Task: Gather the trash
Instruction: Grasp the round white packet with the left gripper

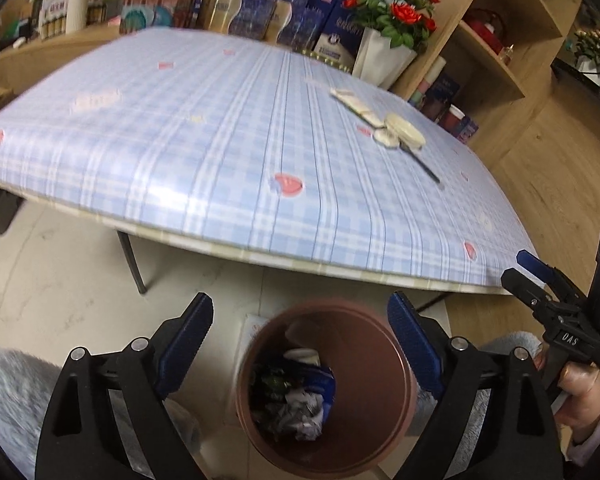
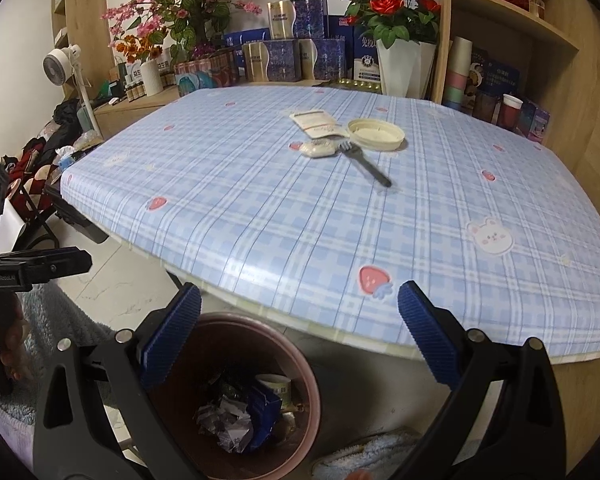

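Note:
A brown round bin (image 1: 360,392) stands on the floor below the table's near edge, holding crumpled paper (image 1: 300,416), a blue packet and a small cup. My left gripper (image 1: 300,332) hangs open right above the bin's mouth with nothing between its fingers. My right gripper (image 2: 300,320) is open too, empty, over the bin (image 2: 300,380) and the table edge. On the blue checked tablecloth (image 2: 260,208) lie a cream lid (image 2: 376,133), a black fork (image 2: 366,162), white sachets (image 2: 314,120) and a small wrapped puck (image 2: 318,148).
Flower pots (image 2: 404,64), gift boxes (image 2: 292,60) and wooden shelves (image 2: 512,40) line the far side of the table. A white fan (image 2: 66,62) and piled clothes are at the left. A fluffy grey rug (image 1: 12,392) lies by the bin. A hand (image 1: 580,392) holds the right gripper's handle.

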`<state>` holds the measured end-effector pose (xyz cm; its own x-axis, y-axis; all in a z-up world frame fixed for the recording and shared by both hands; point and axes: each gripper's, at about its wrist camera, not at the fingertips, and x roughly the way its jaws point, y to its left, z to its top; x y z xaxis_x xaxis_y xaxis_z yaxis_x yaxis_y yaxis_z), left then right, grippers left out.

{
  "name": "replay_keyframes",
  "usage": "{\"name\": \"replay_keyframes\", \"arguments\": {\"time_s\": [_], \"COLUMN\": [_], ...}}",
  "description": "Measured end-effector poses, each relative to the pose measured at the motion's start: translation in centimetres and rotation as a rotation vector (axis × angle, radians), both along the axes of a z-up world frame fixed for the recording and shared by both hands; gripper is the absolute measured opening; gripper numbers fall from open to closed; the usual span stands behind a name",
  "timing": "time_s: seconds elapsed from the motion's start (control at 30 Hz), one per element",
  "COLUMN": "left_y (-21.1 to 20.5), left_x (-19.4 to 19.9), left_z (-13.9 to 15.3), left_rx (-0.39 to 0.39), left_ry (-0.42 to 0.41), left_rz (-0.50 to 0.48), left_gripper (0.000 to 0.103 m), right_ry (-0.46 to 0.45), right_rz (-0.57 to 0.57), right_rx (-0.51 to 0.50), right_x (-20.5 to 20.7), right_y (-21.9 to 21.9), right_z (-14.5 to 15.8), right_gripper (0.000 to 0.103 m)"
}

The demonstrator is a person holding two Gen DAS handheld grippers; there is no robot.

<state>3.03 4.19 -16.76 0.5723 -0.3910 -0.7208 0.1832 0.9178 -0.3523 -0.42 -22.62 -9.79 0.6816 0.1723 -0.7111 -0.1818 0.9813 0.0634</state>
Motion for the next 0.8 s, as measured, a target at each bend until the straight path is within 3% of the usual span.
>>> {"name": "replay_keyframes", "arguments": {"time_s": [0.37, 0.63, 0.8], "left_y": [0.4, -2.7, -5.5], "left_x": [3.3, 6.7, 10.0], "left_z": [3.0, 3.7, 3.7], "left_rx": [0.049, 0.083, 0.073], "left_ry": [-0.087, -0.091, -0.070], "left_rz": [0.013, -0.051, -0.110], "left_gripper": [0.087, 0.087, 0.087], "right_ry": [-0.016, 0.062, 0.088], "right_rz": [-0.038, -0.037, -0.066], "right_rx": [0.038, 0.078, 0.012], "right_x": [3.7, 6.9, 9.0], "right_y": [-2.5, -4.4, -5.2], "right_z": [1.4, 0.1, -0.7], "right_gripper": [0.097, 0.097, 0.097]}}
